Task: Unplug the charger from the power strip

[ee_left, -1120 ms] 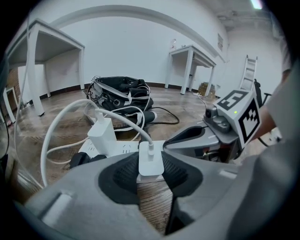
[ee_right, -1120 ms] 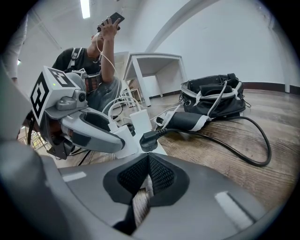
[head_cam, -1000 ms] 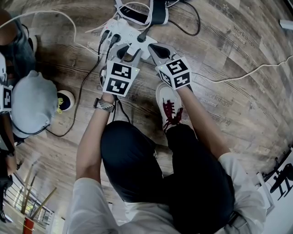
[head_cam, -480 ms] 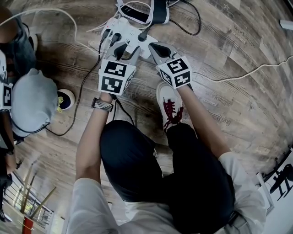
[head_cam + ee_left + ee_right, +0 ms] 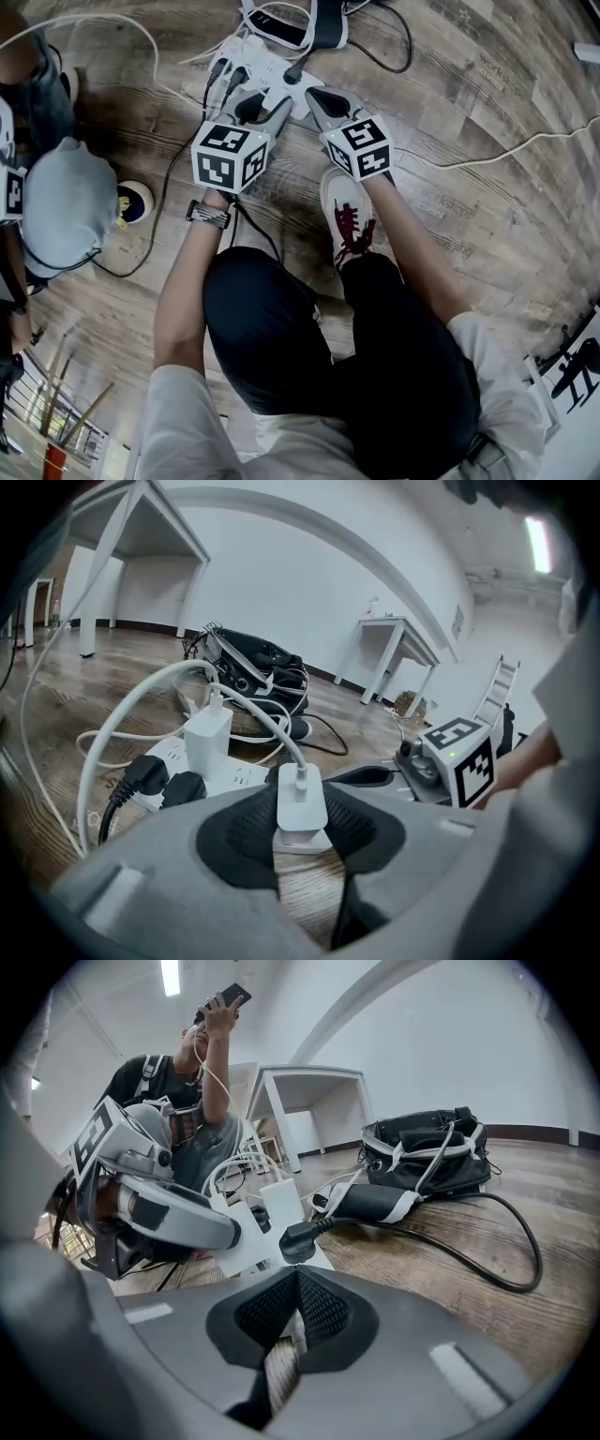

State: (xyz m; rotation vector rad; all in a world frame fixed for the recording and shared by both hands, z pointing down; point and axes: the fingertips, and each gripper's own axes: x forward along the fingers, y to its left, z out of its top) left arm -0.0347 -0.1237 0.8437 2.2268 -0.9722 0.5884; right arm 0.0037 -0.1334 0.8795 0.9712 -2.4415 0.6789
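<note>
Clamping the small white charger [image 5: 302, 803] by its two flat sides, the left gripper [image 5: 260, 110] has it squarely between its pads. The charger stands upright at the near end of the power strip [image 5: 272, 67], its white cable [image 5: 246, 712] arching up from the top. Whether its prongs have left the socket cannot be made out. The right gripper [image 5: 296, 1277] is clenched on nothing, its tips together just beside that same end of the strip on the wooden floor [image 5: 469, 141].

The charger looks light and rigid, with a smooth plastic shell that could slip under a weak pinch. A hold low on the body, never on the soft cable, seems soundest. The strip is likely light too and may lift with the pull unless pinned down. A second charger [image 5: 208, 742] and black plugs [image 5: 150, 775] crowd the far sockets.
</note>
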